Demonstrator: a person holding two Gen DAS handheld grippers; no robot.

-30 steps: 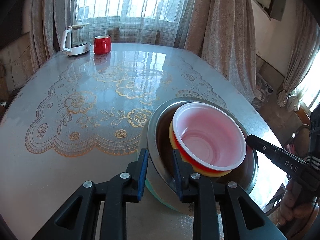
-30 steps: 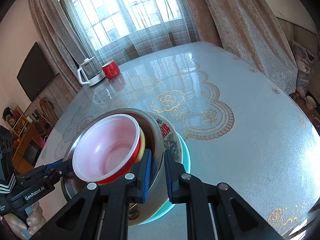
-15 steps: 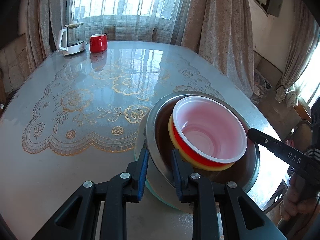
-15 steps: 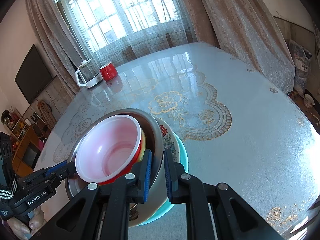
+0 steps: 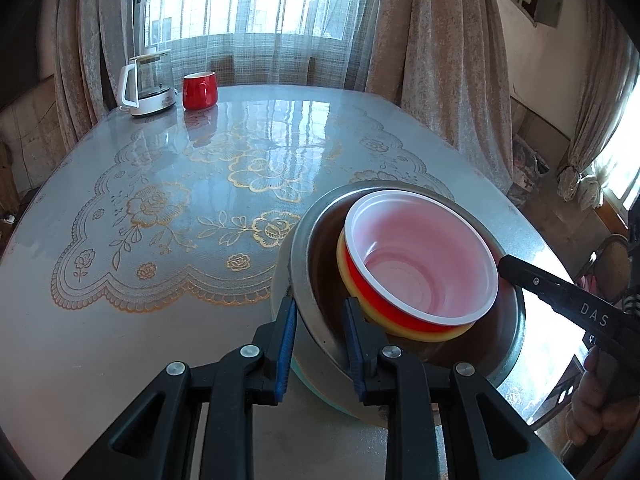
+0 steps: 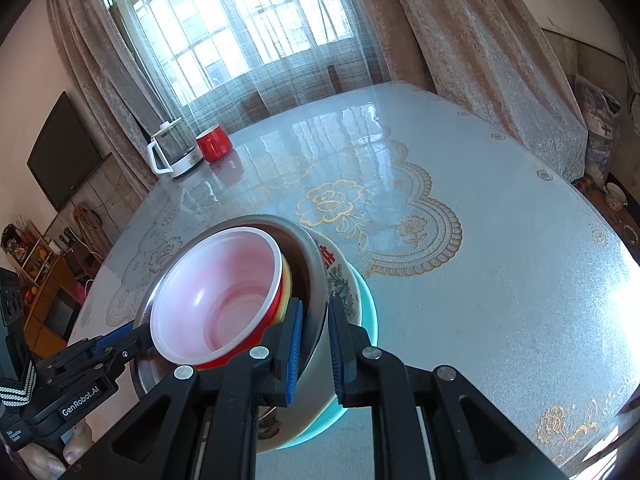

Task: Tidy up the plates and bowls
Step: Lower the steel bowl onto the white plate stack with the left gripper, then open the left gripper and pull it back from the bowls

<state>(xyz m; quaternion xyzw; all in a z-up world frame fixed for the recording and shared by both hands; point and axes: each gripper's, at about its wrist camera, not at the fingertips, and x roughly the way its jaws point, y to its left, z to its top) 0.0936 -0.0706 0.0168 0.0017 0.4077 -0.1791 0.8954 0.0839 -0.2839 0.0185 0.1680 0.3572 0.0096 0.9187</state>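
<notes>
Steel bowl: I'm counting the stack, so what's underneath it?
Under the steel bowl sits a floral china bowl, then a teal plate. Anything lower is covered.

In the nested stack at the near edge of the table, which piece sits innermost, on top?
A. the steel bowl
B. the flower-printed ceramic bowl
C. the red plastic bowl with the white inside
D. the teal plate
C: the red plastic bowl with the white inside sits in a yellow bowl, inside the steel bowl, above the flower-printed ceramic bowl and teal plate.
</notes>
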